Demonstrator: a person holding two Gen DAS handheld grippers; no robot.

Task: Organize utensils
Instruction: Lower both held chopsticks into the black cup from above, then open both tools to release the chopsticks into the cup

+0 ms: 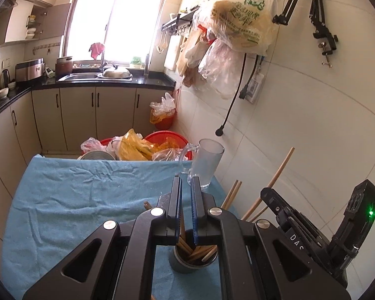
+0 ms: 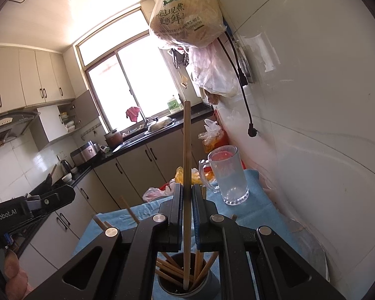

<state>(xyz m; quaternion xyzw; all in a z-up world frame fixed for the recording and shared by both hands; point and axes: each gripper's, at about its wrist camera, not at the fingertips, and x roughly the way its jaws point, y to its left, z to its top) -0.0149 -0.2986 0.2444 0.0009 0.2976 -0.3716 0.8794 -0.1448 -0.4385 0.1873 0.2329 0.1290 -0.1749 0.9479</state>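
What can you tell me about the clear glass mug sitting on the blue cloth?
The glass mug is a tall, clear, slightly frosted-looking beer-style mug with a thick base and a looped handle on its window-facing side. It stands upright and looks empty, at the far corner of the blue cloth near the white tiled wall. Only the cloth touches it; both grippers are apart from it, over the dark cup of chopsticks.

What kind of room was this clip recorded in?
A lived-in home kitchen, most likely. Showing it: the sink under a bright window, the cabinets beneath a dark countertop, and what looks like a range hood at the left of the right wrist view.
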